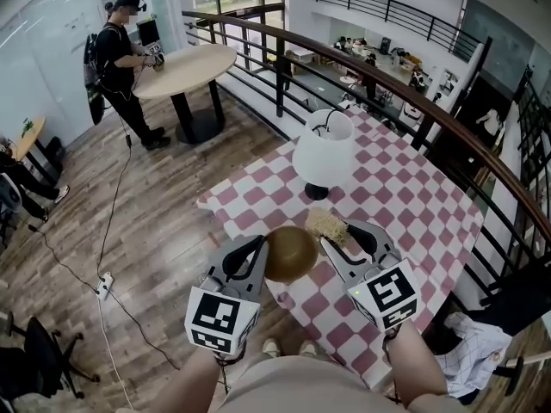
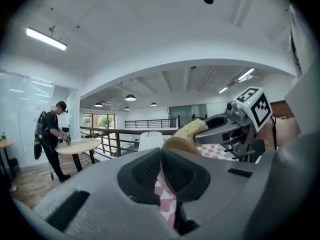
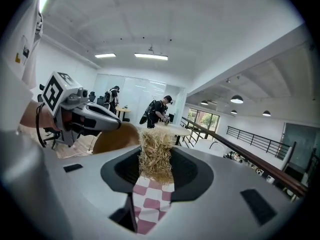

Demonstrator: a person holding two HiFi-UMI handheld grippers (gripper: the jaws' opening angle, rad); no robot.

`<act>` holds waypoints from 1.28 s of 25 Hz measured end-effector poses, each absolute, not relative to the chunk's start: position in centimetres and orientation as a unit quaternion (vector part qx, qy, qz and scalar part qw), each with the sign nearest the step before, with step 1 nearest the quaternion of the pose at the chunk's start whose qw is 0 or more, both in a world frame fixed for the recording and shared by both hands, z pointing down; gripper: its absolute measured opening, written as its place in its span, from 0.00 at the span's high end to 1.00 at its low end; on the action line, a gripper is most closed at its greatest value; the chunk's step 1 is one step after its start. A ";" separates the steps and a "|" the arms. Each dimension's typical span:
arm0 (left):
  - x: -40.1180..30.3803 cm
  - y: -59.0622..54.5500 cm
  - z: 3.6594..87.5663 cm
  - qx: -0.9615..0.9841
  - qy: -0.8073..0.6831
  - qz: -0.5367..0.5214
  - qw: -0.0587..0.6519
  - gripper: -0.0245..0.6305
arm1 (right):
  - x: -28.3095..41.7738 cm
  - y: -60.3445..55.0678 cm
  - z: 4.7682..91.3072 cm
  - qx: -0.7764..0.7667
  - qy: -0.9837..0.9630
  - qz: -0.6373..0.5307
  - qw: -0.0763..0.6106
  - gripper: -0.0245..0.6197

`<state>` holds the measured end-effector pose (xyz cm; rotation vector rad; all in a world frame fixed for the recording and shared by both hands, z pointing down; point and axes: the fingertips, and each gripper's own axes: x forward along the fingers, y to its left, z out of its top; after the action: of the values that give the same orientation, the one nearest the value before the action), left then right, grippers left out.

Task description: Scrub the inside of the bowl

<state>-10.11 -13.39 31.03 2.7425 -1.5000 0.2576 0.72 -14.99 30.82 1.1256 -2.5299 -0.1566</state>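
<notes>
A brown wooden bowl (image 1: 290, 253) hangs in the air above the near edge of the checkered table (image 1: 413, 196). My left gripper (image 1: 262, 252) is shut on its rim, which shows thin between the jaws in the left gripper view as the bowl (image 2: 176, 146). My right gripper (image 1: 337, 238) is shut on a straw-coloured fibre scrubber (image 1: 327, 224), held just right of the bowl's top edge. In the right gripper view the scrubber (image 3: 156, 156) fills the gap between the jaws, with the bowl (image 3: 116, 138) to its left under the left gripper (image 3: 110, 123).
A white lamp (image 1: 325, 152) with a black base stands on the table beyond the bowl. A black railing (image 1: 284, 54) runs behind the table. A person (image 1: 120, 63) stands at a round table (image 1: 185, 69) at the far left. Cables lie on the wooden floor.
</notes>
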 end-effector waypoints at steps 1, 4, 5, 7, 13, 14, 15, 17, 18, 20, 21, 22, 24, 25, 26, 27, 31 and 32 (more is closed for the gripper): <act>-10.0 -13.3 31.2 0.875 -0.476 0.091 -0.006 0.93 | 0.6 -15.0 30.7 0.392 -0.900 -0.054 0.180 0.73; -9.2 -13.1 31.5 0.879 -0.467 0.101 -0.013 0.93 | -0.5 -14.8 30.3 0.375 -0.907 -0.063 0.181 0.73; -8.9 -13.0 31.6 0.880 -0.464 0.104 -0.015 0.93 | -0.9 -14.7 30.2 0.374 -0.906 -0.070 0.184 0.73; -8.4 -12.8 31.7 0.881 -0.458 0.115 -0.025 0.93 | -1.7 -14.5 29.9 0.373 -0.903 -0.088 0.192 0.73; -6.5 -12.5 32.1 0.889 -0.434 0.136 -0.049 0.93 | -3.6 -14.2 29.1 0.358 -0.902 -0.127 0.206 0.73; -6.1 -12.3 32.3 0.890 -0.430 0.140 -0.053 0.93 | -4.0 -14.0 29.1 0.352 -0.903 -0.132 0.208 0.73; -5.7 -12.2 32.6 0.891 -0.427 0.144 -0.055 0.93 | -4.5 -13.8 29.2 0.344 -0.905 -0.136 0.210 0.73; -5.0 -11.9 33.2 0.892 -0.423 0.152 -0.055 0.93 | -5.4 -13.3 29.3 0.326 -0.910 -0.142 0.215 0.73; -4.9 -11.8 33.3 0.892 -0.422 0.153 -0.053 0.93 | -5.8 -13.1 29.3 0.321 -0.911 -0.146 0.216 0.73; -4.8 -11.8 33.2 0.894 -0.419 0.149 -0.052 0.93 | -6.1 -12.9 29.2 0.321 -0.908 -0.158 0.217 0.73; -4.8 -11.8 33.0 0.895 -0.417 0.147 -0.054 0.93 | -6.0 -12.8 29.2 0.323 -0.907 -0.162 0.218 0.73; -4.8 -11.9 32.9 0.896 -0.416 0.145 -0.055 0.93 | -5.8 -12.9 29.3 0.326 -0.905 -0.162 0.219 0.73; -5.1 -11.9 32.9 0.895 -0.418 0.144 -0.053 0.93 | -4.8 -13.3 29.4 0.343 -0.901 -0.154 0.216 0.73; -5.4 -12.0 33.0 0.894 -0.421 0.142 -0.050 0.93 | -4.2 -13.6 29.5 0.353 -0.899 -0.144 0.213 0.73; -5.7 -12.0 33.1 0.894 -0.424 0.140 -0.046 0.93 | -3.5 -13.8 29.7 0.363 -0.898 -0.131 0.212 0.73; -6.0 -12.1 33.3 0.893 -0.428 0.136 -0.038 0.93 | -2.8 -14.0 30.0 0.371 -0.897 -0.117 0.212 0.73; -7.1 -12.6 34.0 0.891 -0.437 0.122 0.003 0.93 | -0.4 -14.0 32.1 0.382 -0.894 -0.076 0.221 0.73; -7.3 -12.7 34.3 0.891 -0.437 0.120 0.012 0.93 | 0.1 -13.9 32.7 0.384 -0.892 -0.071 0.227 0.73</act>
<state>-7.28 -12.74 34.29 2.7782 -1.3637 0.3741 0.09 -13.87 32.71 1.0571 -2.4591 -0.1947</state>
